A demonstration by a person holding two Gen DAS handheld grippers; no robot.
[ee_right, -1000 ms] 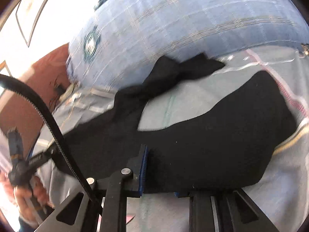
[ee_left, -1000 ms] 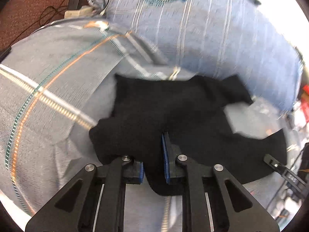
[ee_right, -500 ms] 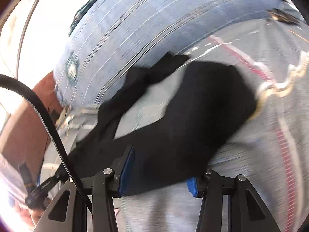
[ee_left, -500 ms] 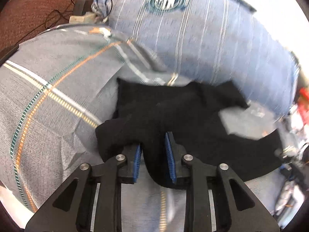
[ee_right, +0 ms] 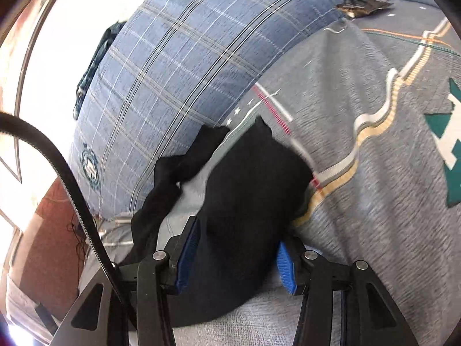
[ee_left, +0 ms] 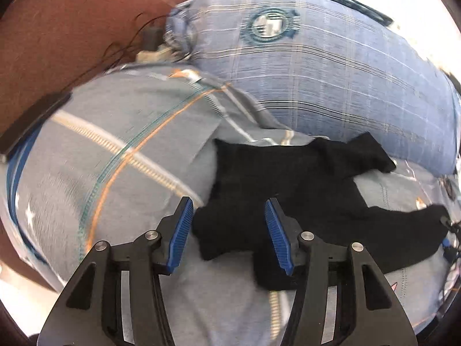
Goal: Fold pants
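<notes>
Black pants lie spread on the grey patterned bedsheet, one leg reaching toward the pillow. My left gripper hovers over their near edge. Its jaws are opening, and the cloth lies loose between and under the blue pads, not pinched. In the right wrist view the pants run away from me in a broad dark band. My right gripper stands open astride that band, with the cloth lying between its pads and untouched by them.
A big blue plaid pillow bounds the far side of the sheet. Beyond the bed's left corner is a brown surface with a plug and thin wires. A black cable arcs across the left of the right wrist view.
Both grippers were shut on the pants' edge and have let go, their jaws spreading wide. The left one drew back slightly. The right one swung sideways and rolled.
</notes>
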